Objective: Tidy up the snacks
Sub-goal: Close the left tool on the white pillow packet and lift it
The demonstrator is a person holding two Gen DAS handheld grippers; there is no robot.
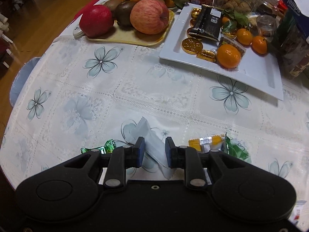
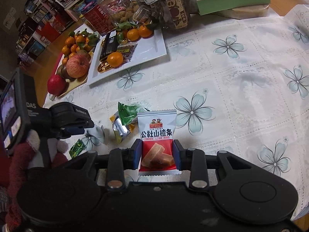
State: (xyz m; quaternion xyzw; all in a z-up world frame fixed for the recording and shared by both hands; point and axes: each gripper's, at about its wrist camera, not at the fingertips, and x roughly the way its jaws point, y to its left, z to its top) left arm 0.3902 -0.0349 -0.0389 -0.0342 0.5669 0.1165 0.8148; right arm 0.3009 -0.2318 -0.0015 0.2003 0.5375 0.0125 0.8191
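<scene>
Right gripper jaws clamped on one glossy red-and-white hawthorn packet above the lace tablecloth, left gripper jaws apart around one flat white sachet, white rectangular plate beyond, three loose crinkled wrappers nearby.

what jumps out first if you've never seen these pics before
The red and white hawthorn snack packet, upright between the right gripper fingers, dominates the right wrist view. Beyond it, a white tray holds gold coins, mandarins and a black packet, beside a yellow tray of apples. The left gripper straddles a white wrapper.
</scene>
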